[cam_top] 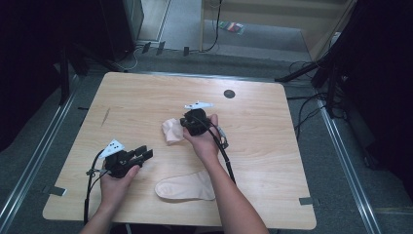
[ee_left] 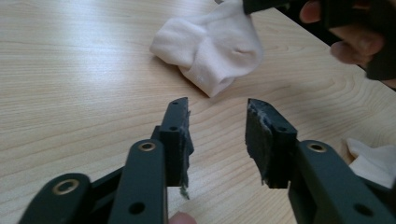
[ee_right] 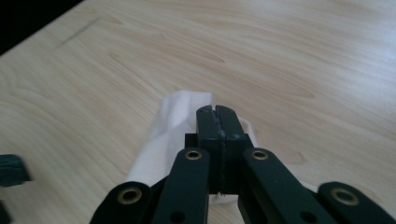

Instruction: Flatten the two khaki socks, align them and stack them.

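Standing over a pale wooden table [cam_top: 253,146], a person works two hand-held grippers on a pair of cream socks. Right gripper [ee_right: 217,111]: its two black jaws are pressed flat together, pad against pad, with the white fabric of the crumpled sock [ee_right: 175,121] lying directly under and around their tips; whether a fold of cloth is pinched between the pads cannot be told from the gripper's own view. From the high view this gripper [cam_top: 187,124] sits near the table's middle, gripped in the right hand [cam_top: 204,139], its nose against the bunched sock [cam_top: 171,130]. Left gripper [ee_left: 218,122]: jaws parted, a clear gap of bare wood between the worn pads, nothing held. It rests toward the near left of the table [cam_top: 145,155] in the left hand [cam_top: 117,183], aimed at the crumpled sock [ee_left: 210,49], which lies a little beyond its tips. A second sock [cam_top: 186,186] lies flat and spread out near the front edge, between the two forearms, apart from both grippers; a corner of it [ee_left: 373,161] shows beside the left gripper's right-hand jaw. A small dark round mark [cam_top: 229,93] sits near the table's far edge.
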A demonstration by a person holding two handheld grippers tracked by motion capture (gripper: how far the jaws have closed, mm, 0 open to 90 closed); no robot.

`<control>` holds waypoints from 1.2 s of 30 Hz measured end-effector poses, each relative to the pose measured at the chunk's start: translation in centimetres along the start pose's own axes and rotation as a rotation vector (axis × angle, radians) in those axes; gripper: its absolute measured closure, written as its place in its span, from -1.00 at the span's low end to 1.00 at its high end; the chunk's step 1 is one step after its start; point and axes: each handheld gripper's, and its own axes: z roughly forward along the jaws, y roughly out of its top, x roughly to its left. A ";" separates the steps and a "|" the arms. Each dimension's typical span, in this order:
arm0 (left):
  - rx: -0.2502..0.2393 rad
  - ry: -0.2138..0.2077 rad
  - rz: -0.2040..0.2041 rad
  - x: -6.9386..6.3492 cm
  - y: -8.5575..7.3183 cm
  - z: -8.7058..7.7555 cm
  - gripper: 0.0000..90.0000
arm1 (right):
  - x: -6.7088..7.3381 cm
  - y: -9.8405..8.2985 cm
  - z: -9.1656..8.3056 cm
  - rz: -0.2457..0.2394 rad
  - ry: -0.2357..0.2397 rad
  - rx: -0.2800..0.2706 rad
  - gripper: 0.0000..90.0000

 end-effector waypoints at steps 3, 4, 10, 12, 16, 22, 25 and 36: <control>-0.010 0.005 0.002 0.0 0.0 0.0 0.29 | 1.1 0.7 -0.7 -0.025 0.016 -0.011 1.00; -0.014 0.002 0.007 -0.1 0.0 0.0 0.28 | 1.8 1.1 -1.0 -0.033 0.023 -0.015 1.00; -0.070 -0.001 0.058 -0.5 -0.2 -0.5 0.50 | 6.1 3.8 -4.2 -0.115 0.117 -0.109 1.00; -0.166 0.016 0.044 -0.4 -0.3 -1.7 0.52 | 6.5 4.3 -5.5 -0.105 0.152 -0.147 1.00; -0.252 0.064 -0.013 0.3 -0.6 -3.0 0.66 | 5.4 4.1 -8.1 -0.063 0.192 -0.195 1.00; -0.220 0.070 -0.036 0.4 -0.6 -2.6 1.00 | -0.4 -1.3 -8.3 0.014 0.085 -0.117 1.00; -0.188 0.079 -0.013 0.1 -0.5 -2.2 1.00 | -3.0 -4.0 -7.4 0.062 0.053 -0.061 1.00; -0.042 0.077 0.002 -0.4 0.3 -0.4 0.89 | -9.5 -10.6 -8.3 0.168 -0.135 -0.019 0.71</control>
